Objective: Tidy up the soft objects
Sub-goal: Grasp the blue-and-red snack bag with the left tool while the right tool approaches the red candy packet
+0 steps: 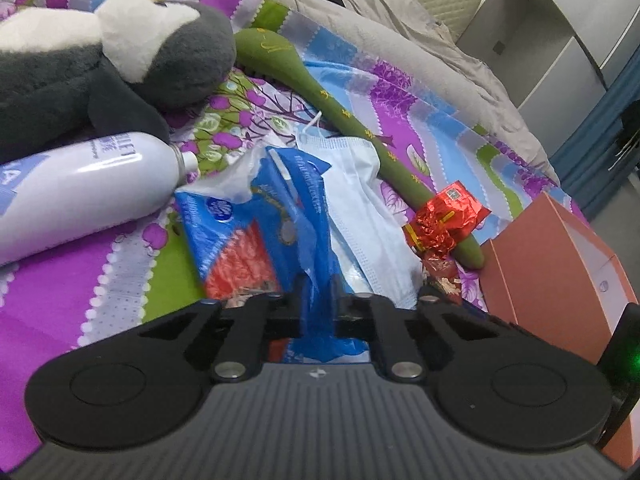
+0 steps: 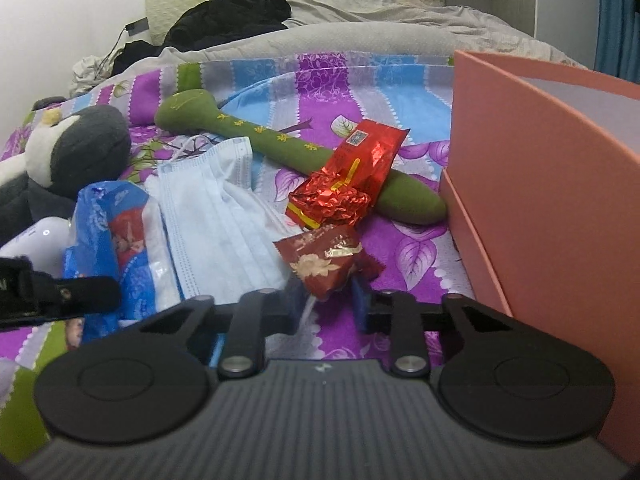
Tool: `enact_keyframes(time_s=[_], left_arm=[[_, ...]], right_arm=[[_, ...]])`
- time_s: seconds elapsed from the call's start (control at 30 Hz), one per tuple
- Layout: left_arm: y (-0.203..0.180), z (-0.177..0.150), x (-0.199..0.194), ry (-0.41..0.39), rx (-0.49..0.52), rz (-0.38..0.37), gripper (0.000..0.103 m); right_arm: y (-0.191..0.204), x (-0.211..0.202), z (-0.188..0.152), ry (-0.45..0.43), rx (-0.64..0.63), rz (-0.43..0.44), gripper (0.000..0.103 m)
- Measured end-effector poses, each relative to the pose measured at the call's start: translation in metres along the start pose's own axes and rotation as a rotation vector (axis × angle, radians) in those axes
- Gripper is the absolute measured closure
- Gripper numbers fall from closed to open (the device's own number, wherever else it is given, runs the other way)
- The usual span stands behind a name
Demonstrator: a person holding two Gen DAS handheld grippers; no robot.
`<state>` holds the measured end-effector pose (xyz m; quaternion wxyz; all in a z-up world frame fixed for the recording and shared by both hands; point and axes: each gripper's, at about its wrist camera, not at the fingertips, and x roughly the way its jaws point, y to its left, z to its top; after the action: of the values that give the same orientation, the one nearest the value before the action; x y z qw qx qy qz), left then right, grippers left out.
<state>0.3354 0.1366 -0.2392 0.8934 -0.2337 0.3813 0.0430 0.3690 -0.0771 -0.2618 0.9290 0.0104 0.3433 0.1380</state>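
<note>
1. The left gripper is clamped on the blue tissue pack, which lies on the bedspread.
2. The right gripper stands narrowly parted around a dark red foil packet.
3. A face mask lies between them.
4. The green plush stick reaches the pink box.

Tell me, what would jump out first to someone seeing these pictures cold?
Probably the loud purple, blue and green striped bedsheet, littered with things. A long green plush stick lies across the middle with a shiny red foil packet on top, a grey-and-white stuffed toy sprawls at the left, and a salmon-pink box stands at the right. The left gripper is pinching a blue plastic pack.
</note>
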Motion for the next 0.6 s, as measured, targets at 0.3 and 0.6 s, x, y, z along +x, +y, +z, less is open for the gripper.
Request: enact_keyframes(time_s=[0.3,0.6], left_arm=[[-0.002,-0.007,-0.045,-0.03,0.006,-0.027,0.096],[0.012,-0.028,-0.087,-0.025,-0.008,-0.023,0.096]], right_arm=[[0.003,-0.031,0.003,-0.014,-0.01,0.02,0.098],[0.012,-0.065,-0.004,-0.028,-0.062,0.027,0.096]])
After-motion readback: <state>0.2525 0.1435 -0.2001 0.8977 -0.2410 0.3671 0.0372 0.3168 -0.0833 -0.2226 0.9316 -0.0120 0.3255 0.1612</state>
